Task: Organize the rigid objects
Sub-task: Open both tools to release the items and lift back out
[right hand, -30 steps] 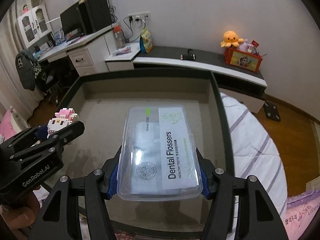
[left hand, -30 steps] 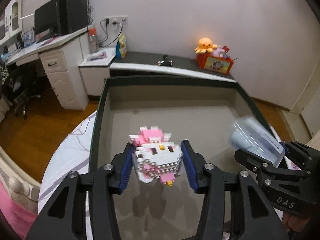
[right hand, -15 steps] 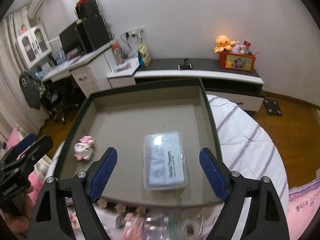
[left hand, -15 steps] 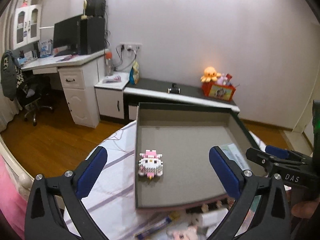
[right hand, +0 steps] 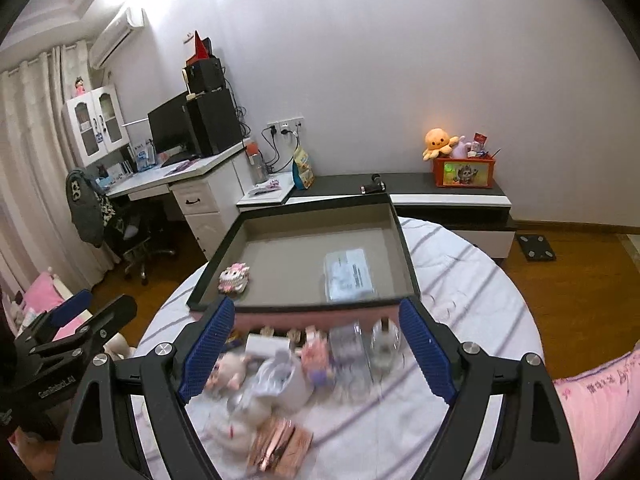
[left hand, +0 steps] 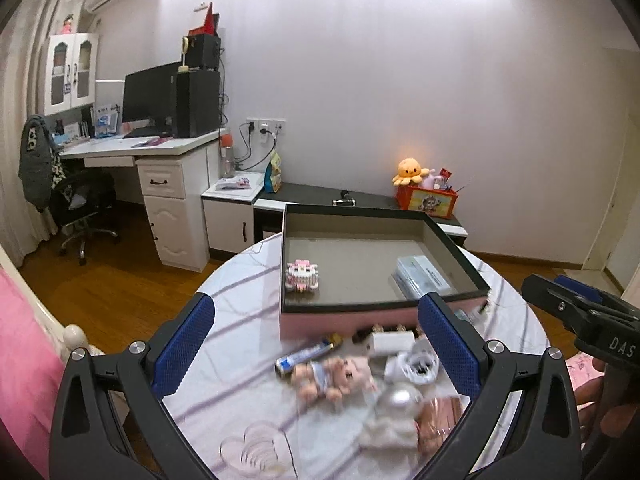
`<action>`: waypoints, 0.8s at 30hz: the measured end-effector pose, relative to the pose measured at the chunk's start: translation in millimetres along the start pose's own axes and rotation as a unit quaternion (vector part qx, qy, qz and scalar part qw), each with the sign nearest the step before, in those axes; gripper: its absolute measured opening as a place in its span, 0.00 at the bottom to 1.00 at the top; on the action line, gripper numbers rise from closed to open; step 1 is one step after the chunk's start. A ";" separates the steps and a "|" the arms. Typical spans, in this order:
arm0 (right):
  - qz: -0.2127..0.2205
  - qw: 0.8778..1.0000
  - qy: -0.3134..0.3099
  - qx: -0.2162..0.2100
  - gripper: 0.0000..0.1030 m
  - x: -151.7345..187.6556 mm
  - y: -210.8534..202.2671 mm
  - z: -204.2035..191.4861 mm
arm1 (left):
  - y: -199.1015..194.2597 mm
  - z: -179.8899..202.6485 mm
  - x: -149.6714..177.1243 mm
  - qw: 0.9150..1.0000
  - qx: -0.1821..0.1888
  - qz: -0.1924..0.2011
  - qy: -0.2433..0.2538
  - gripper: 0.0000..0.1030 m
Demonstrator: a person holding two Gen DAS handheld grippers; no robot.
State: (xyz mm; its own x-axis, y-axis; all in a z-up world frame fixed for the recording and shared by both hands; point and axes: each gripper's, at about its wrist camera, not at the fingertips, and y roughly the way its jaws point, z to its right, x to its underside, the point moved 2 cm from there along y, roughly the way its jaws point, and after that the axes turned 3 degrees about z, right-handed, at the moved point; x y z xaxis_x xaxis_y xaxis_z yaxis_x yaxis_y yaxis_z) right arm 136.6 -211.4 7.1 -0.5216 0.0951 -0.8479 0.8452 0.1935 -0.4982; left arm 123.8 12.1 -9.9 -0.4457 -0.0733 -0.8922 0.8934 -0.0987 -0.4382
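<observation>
A pink-and-white brick figure [left hand: 302, 275] [right hand: 234, 277] lies at the left of the dark-rimmed tray [left hand: 348, 211] [right hand: 404, 248]. A clear dental flosser box [left hand: 424, 278] [right hand: 350, 275] rests at the tray's right. My left gripper [left hand: 316, 346] hangs open and empty above the round table, back from the tray. My right gripper [right hand: 316, 348] is likewise open with nothing between its fingers. Under both lies a blurred pile: a battery [left hand: 308, 356], a small plush doll [left hand: 332, 374], a white charger [left hand: 390, 340], a clear ball [right hand: 385, 342] and a copper packet [right hand: 280, 446].
The round table [right hand: 472, 280] has a white striped cloth. A pink bed cover [right hand: 600, 396] lies at the right, a desk with monitor [left hand: 150, 98] at the back left, a low dark shelf with an orange toy box [left hand: 426, 200] behind the tray. Wooden floor surrounds the table.
Both grippers let go of their loads, the brick figure and the flosser box, inside the tray, opened wide and drew back and up, so the pile on the near table came into view.
</observation>
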 end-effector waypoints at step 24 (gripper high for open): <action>0.044 0.997 -0.014 0.053 0.83 54.2 -76.4 -6.9 | -73.7 14.4 46.5 0.999 -0.017 0.034 -0.002 1.00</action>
State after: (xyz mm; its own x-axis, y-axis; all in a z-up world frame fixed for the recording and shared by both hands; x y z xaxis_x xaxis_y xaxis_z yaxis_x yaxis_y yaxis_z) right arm 42.9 -214.2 0.5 -0.4419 0.0796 -0.8935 0.8963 0.0803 -0.4362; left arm 36.4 1.7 -17.5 -0.3834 -0.0833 -0.9198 0.9233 -0.0600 -0.3794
